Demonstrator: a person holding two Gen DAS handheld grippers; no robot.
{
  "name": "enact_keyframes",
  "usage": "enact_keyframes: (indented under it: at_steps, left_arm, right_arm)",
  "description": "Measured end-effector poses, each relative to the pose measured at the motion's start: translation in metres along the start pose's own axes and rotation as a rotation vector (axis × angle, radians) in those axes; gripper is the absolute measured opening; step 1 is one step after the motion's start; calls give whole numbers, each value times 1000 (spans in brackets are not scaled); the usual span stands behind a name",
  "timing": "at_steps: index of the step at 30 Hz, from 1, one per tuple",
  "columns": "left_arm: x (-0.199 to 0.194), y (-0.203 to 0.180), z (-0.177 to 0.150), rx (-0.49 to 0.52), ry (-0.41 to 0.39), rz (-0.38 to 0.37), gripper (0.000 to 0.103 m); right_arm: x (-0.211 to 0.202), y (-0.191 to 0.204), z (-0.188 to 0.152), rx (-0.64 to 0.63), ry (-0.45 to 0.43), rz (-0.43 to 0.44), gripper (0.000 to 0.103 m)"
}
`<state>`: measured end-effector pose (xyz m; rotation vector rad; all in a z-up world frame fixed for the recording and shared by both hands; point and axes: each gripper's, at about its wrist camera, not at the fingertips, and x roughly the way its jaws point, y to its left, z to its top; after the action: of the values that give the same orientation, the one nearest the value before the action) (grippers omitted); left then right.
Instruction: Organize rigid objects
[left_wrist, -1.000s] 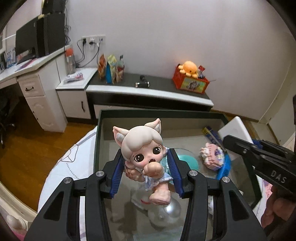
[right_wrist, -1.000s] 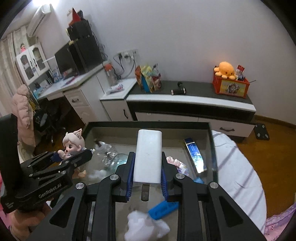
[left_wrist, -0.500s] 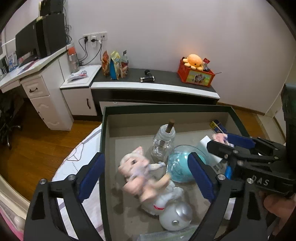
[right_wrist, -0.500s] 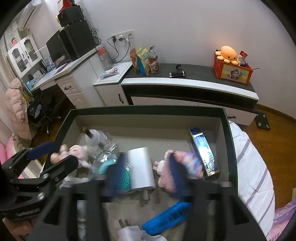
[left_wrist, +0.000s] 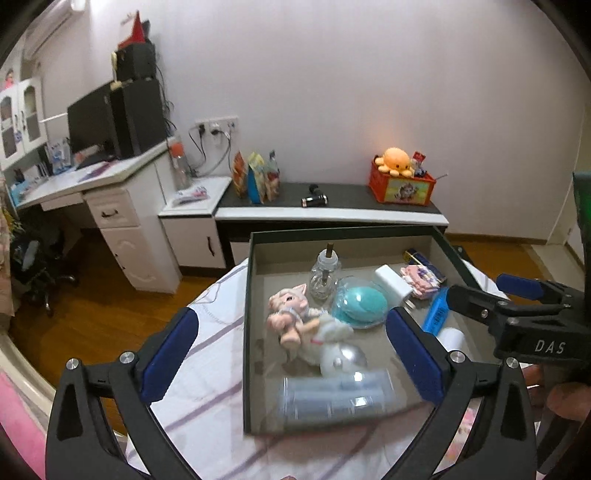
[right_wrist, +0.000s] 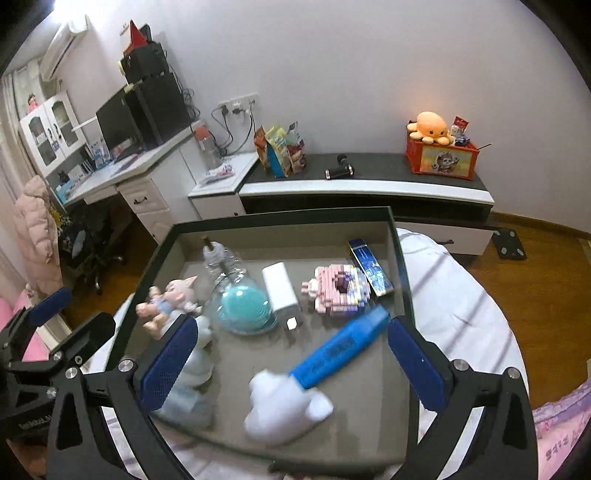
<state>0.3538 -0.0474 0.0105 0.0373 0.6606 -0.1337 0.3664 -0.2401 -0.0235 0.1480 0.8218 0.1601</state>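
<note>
Opening wide, jaws of the left gripper (left_wrist: 291, 341) and right gripper (right_wrist: 291, 349) grip nothing above the tray (right_wrist: 395, 236), the doll (left_wrist: 290, 314) lying near its left edge.

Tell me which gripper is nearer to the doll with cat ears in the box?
Left. The left gripper hangs open right above the doll; the right gripper is open over the blue marker, further to the side.
</note>
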Motion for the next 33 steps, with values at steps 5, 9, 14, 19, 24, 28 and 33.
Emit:
enact_keyframes:
  at_steps: [5, 9, 14, 19, 24, 28, 33]
  left_arm:
    - [-44, 5, -17, -20, -37, 7, 103]
    - [-80, 8, -33, -34, -69, 13, 103]
    - [-118, 11, -53, -55, -97, 19, 103]
    - [-150, 5, -73, -56, -123, 43, 103]
    - [-175, -4, -93, -62, -128, 36, 103]
    - [-190, -8, -109, -68, -129, 36, 103]
    - [-205, -9, -131, -73, -122, 34, 103]
  right_arm:
    - [-44, 10, -17, -1, -65, -1, 103]
    - [-81, 18, -38, -4, -118, -2, 103]
    - [-125, 24, -64, 11, -188, 7, 103]
    - [-168, 34, -95, 14, -264, -7, 103]
    - [-196, 41, -126, 18, -316, -37, 103]
    - [-206, 39, -152, 34, -311, -51, 103]
    - [-206, 37, -178, 39, -275, -62, 103]
